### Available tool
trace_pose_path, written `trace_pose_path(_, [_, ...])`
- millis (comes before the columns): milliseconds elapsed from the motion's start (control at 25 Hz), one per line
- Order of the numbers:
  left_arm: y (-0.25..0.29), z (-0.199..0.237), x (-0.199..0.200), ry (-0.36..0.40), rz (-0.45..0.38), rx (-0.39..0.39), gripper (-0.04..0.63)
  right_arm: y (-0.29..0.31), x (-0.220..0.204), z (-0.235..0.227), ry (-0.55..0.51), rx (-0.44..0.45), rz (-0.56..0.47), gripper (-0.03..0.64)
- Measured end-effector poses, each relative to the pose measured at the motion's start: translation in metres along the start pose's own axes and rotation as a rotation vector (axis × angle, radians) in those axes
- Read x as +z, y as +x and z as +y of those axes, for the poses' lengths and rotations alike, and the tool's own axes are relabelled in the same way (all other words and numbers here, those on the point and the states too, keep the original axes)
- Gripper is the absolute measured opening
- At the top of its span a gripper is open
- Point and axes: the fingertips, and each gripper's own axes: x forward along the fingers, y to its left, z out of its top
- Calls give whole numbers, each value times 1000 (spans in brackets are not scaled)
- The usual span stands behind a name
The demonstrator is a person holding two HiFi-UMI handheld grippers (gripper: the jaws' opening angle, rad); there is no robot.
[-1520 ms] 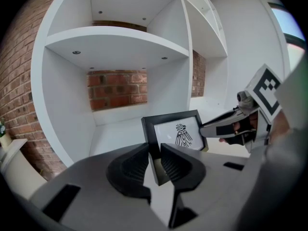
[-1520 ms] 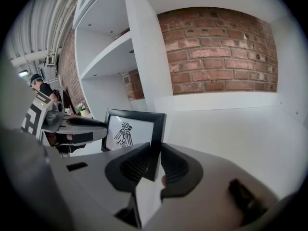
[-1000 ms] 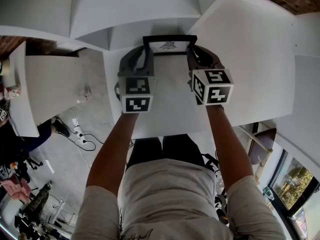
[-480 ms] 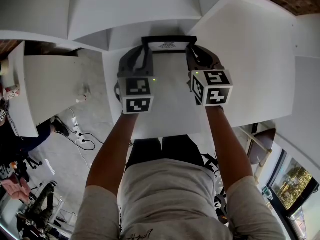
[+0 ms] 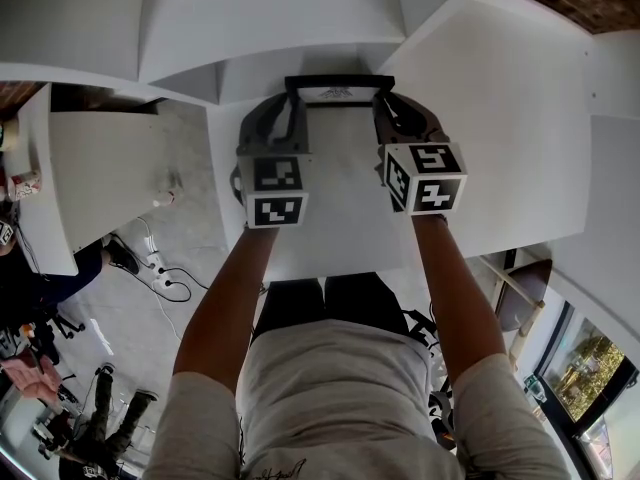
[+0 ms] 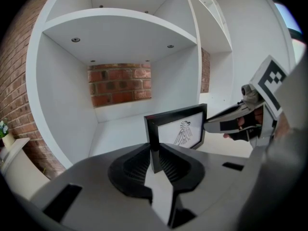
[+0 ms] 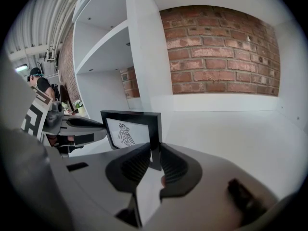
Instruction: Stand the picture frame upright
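— Picture frame (image 5: 338, 90)?
— Upright at twelve o'clock in the head view, inside the white shelf (image 5: 340, 218) bay, drawing facing this way.
— Left gripper (image 6: 155, 153)?
— Clenched on the frame's left side bar.
— Right gripper (image 7: 155, 153)?
— Likewise clamped — on the right side bar, three o'clock from the other.

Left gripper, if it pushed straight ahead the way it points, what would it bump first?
The picture frame: the left gripper is clamped on its side edge. Past that, probably the white shelf floor, though depth is unclear.
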Motion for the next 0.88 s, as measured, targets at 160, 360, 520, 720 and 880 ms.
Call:
trace_pose_path(160, [0,0,1,7,-3,0,67,0,0,0,-2,0,0,74])
trace_pose_path(360, [-1,1,-1,25,3,8,67,-1,0,1,-1,-6,-3,74])
trace_pose_path(520, [-2,3,-1,12,2,8,67,-1,0,1,-2,-9,-4,74])
trace_pose_path(720, [-2,1,-1,7,1,-10,73,-2,1,1,8,-2,-11,74])
trace_pose_path(880, [-4,0,1,2,-2,-18,92,-4,1,3,10,-1,-8,75])
